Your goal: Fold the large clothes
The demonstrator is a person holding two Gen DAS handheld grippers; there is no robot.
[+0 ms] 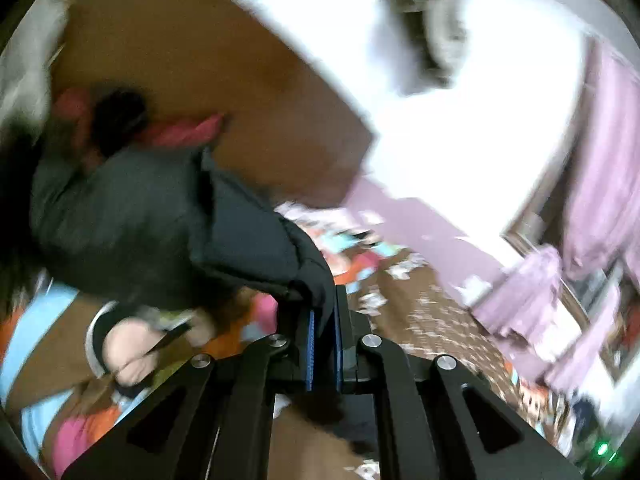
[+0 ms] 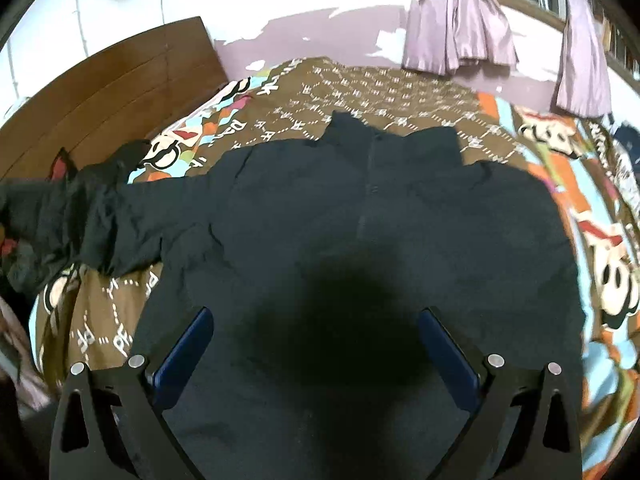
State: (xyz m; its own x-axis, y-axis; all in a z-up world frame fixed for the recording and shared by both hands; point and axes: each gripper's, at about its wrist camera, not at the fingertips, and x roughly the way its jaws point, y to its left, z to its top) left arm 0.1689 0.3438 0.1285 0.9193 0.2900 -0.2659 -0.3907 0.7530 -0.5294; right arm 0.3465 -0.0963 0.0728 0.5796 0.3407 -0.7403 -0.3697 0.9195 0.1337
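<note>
Meanwhile, a dark jacket [image 2: 360, 216] lies front-up, zip centred, across a cartoon-print bedspread [image 2: 400, 92], spread flat presumably so the sleeves can be folded in first; the right tongs [image 2: 316, 344] hang wide open over the hem w/ nothing in them. Left tongs [image 1: 325, 340] are pinched nearly closed on a fold of the dark fabric, prob. the sleeve end, lifted off the bed. Right view shows the whole garment plus the rumpled sleeve toward the wooden headboard [image 2: 104, 92]; left view, badly blurred, shows only the grip itself and a bare hand [image 1: 136, 348] nearby.
</note>
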